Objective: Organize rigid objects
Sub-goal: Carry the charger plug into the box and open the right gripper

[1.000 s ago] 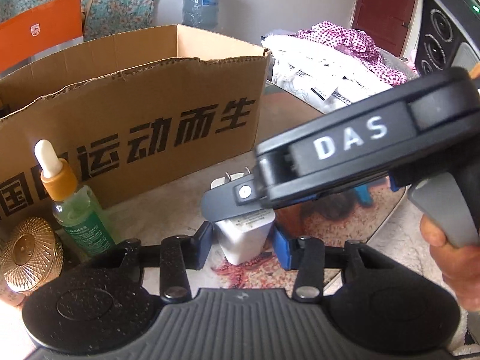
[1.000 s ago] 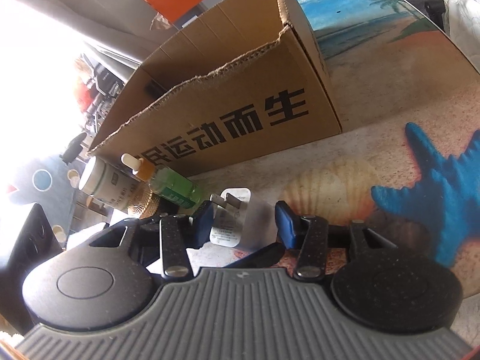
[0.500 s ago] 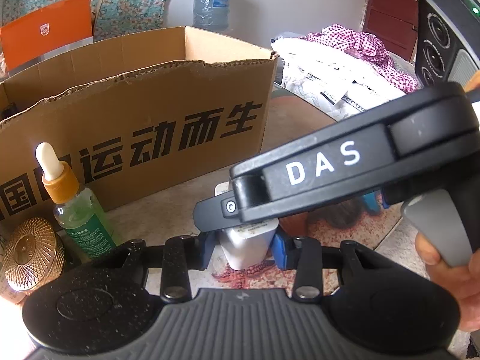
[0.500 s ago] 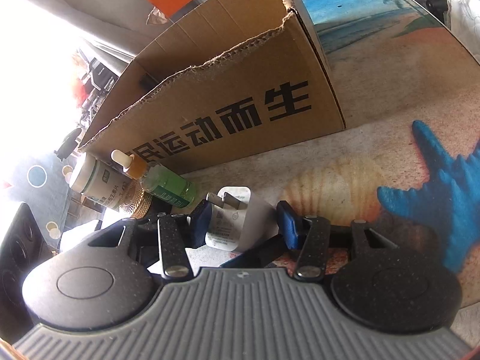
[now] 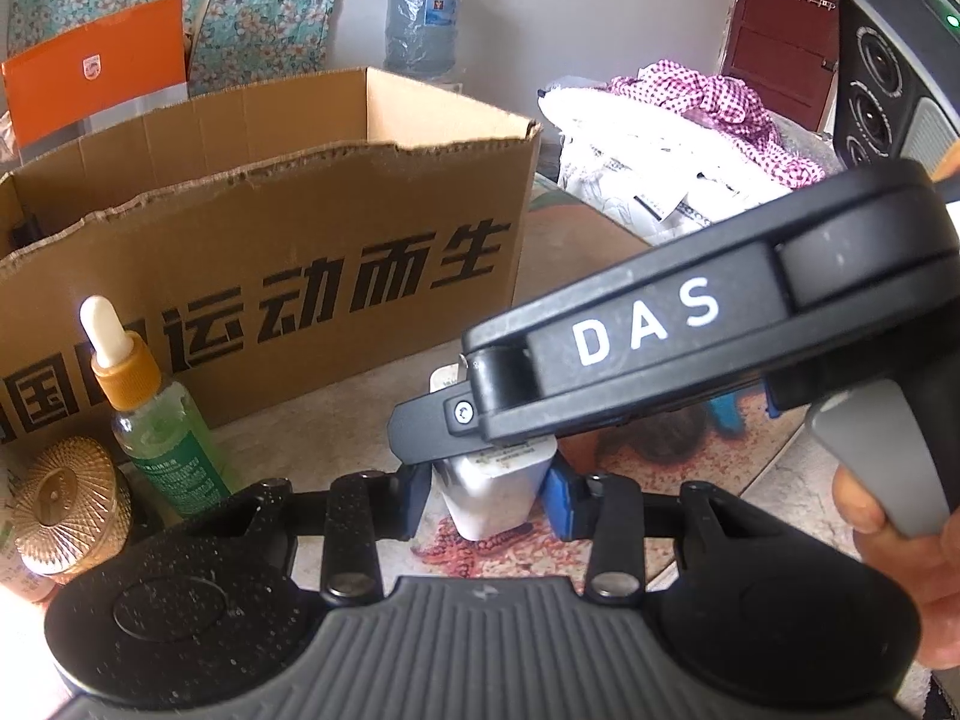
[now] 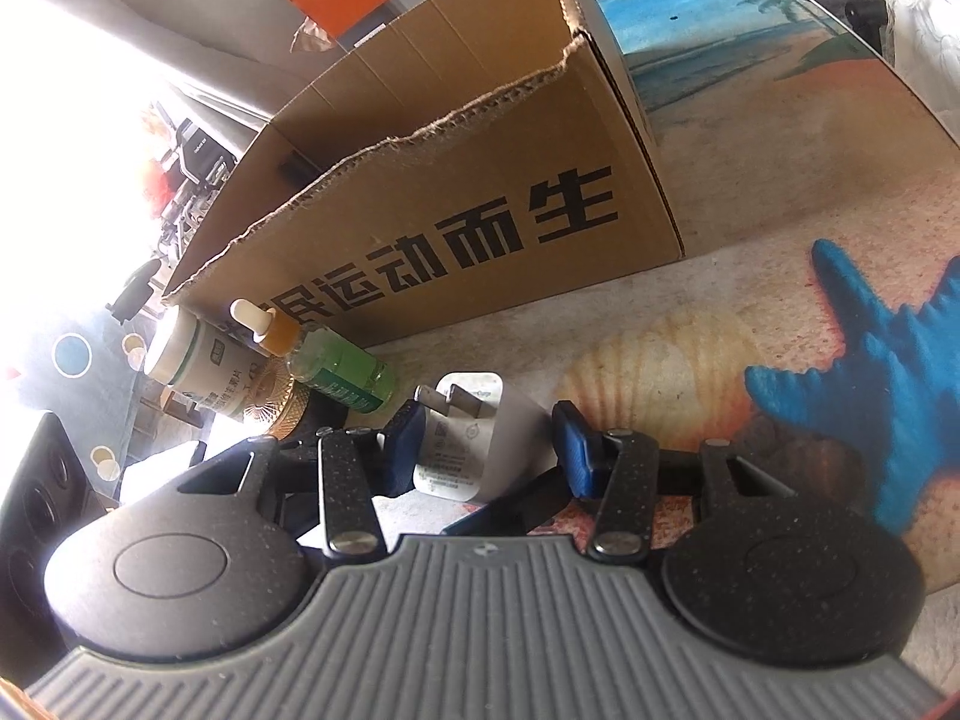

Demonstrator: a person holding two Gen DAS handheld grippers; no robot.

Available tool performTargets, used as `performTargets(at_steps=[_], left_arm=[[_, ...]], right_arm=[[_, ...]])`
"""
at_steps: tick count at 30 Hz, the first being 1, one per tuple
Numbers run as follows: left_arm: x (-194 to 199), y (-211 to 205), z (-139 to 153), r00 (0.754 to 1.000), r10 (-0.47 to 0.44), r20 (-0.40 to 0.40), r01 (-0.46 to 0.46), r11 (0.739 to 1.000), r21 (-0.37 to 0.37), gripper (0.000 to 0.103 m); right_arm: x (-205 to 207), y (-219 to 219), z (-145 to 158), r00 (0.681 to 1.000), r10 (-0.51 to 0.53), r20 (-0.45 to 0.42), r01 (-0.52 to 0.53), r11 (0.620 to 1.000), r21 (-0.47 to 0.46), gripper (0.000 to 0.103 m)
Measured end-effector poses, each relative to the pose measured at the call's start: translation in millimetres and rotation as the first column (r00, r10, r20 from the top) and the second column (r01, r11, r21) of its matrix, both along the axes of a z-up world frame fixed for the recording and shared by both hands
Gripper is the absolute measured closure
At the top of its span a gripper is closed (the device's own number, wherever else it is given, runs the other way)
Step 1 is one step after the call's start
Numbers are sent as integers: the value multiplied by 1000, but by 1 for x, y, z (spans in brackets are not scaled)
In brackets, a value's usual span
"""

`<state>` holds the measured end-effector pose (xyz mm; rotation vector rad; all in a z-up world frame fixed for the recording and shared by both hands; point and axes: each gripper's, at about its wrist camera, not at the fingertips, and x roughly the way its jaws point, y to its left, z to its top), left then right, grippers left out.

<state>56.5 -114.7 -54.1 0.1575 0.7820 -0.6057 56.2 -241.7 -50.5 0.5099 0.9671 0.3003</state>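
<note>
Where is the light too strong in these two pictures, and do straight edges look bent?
Right wrist view: the left side is blown out to white beside the white pill bottle. Left wrist view: light is even, only the lower left corner glares. In both, the cardboard box edges bow from the fisheye lens.

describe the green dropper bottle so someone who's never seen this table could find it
Find the big cardboard box with black Chinese lettering. At the foot of its printed side, toward the left in the left wrist view, stands the dropper bottle. Unlike the gold ribbed lid beside it, it is clear green with an orange collar and white bulb.
</note>
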Motion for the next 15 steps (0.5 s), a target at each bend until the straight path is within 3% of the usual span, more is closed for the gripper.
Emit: performTargets(at_steps=[6, 15], left_arm=[[-8, 7, 25, 998, 13, 53, -11, 1000, -27, 63], [3, 25, 101, 979, 59, 194, -43, 995, -86, 63]], right_arm=[[-8, 3, 26, 998, 6, 58, -6, 1000, -15, 57], [-5, 15, 110, 969, 28, 247, -16, 999, -51, 57]])
